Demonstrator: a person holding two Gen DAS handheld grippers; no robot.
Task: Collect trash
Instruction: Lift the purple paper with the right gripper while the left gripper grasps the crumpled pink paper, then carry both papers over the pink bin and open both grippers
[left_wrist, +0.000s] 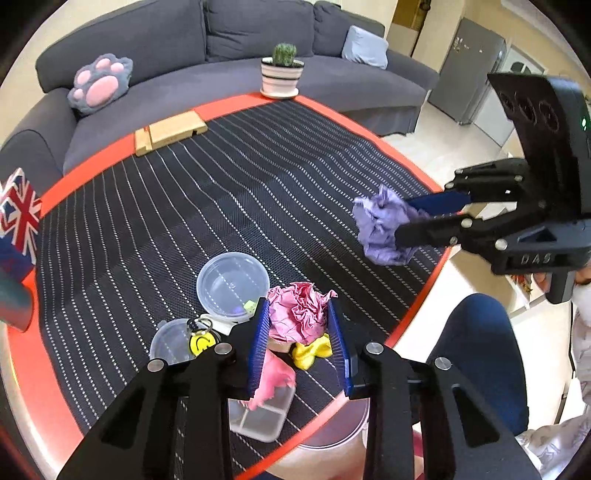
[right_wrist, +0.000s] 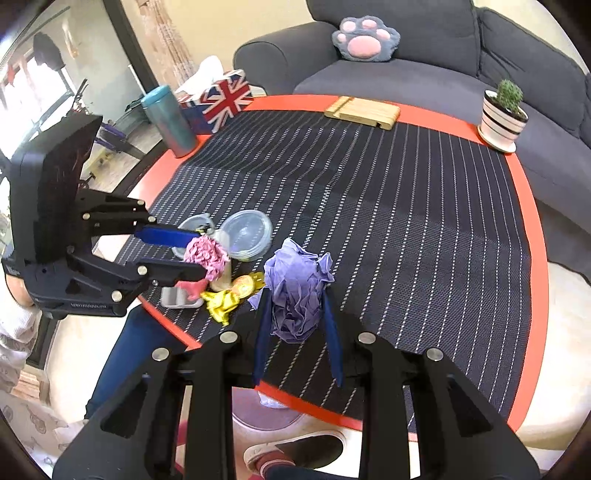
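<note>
The left gripper (left_wrist: 299, 334) is clenched on a pink paper ball (left_wrist: 297, 312) squeezed between its fingers (left_wrist: 258, 339), raised above the table (left_wrist: 92, 166). The right gripper (right_wrist: 297, 317) grips a purple paper ball (right_wrist: 295, 291) the same way. Both wads look loosely crumpled, so either could slip out if jolted. Just below the left fingers lie a yellow wrapper (left_wrist: 312, 350) and a small clear box (left_wrist: 262, 417), which a low pass could snag.

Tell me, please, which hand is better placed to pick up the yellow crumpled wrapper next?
Probably the left gripper: the yellow wrapper lies right beneath it. Both are full, though; it grips the pink paper ball and the right gripper the purple one.
</note>
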